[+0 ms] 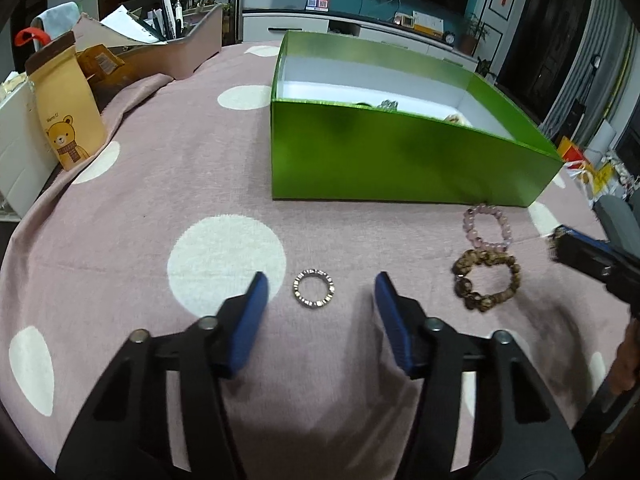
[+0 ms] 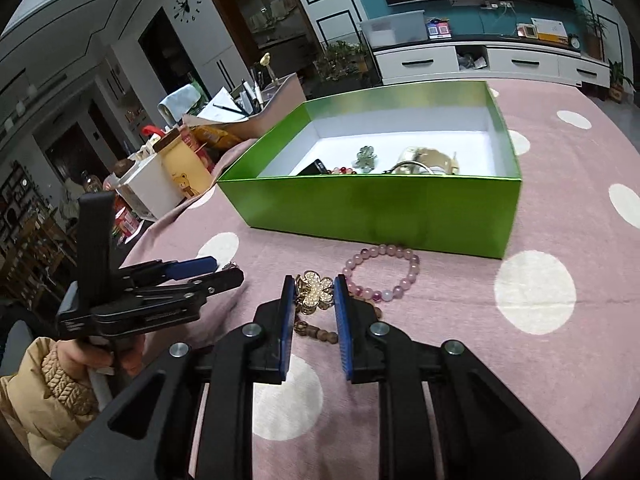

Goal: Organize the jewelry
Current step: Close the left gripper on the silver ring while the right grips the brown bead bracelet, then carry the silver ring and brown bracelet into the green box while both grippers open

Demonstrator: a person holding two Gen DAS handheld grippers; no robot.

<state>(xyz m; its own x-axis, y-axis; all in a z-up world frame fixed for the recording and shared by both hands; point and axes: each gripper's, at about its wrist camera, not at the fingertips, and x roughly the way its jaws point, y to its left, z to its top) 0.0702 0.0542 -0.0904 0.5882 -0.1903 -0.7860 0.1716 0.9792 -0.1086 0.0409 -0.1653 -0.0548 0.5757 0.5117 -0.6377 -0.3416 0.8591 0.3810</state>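
A green box with a white inside stands on the pink dotted cloth and holds several jewelry pieces. My left gripper is open, its blue pads on either side of a small silver ring lying on the cloth. A pink bead bracelet and a brown bead bracelet lie to its right. My right gripper is shut on a gold pearl flower brooch, just above the brown bracelet. The pink bracelet lies beyond it.
A paper bag with a bear, white boxes and a tray of pens crowd the table's left side. The left gripper shows in the right wrist view. A TV cabinet stands behind the table.
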